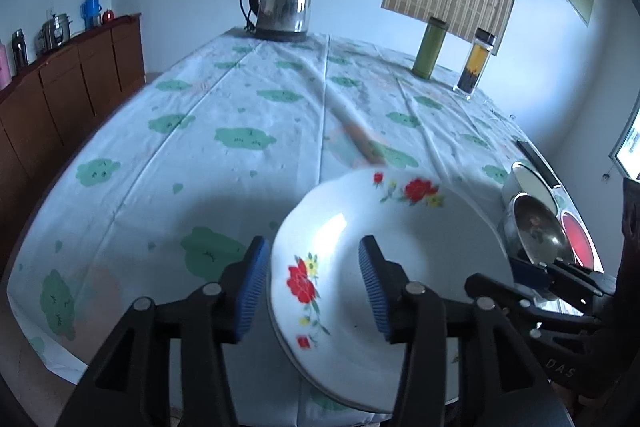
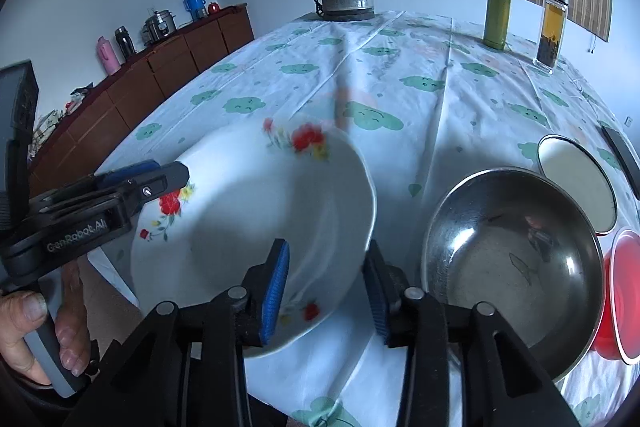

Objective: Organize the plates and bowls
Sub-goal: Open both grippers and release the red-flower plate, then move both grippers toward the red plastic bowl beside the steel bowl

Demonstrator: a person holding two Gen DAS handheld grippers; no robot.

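The floral plate (image 1: pixel 384 247) is near the front edge of the table (image 1: pixel 224 115), tilted, with blur on its far rim; the left gripper (image 1: pixel 314 287) has its jaws wide apart around the plate's left rim; the right gripper (image 2: pixel 328 291) is also wide, around the right rim; whether the pads touch I cannot tell; the steel bowl (image 2: pixel 516 263) stands just beside the plate.

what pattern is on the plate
White with red flowers, small yellow ones and green stems on the plate; left wrist view.
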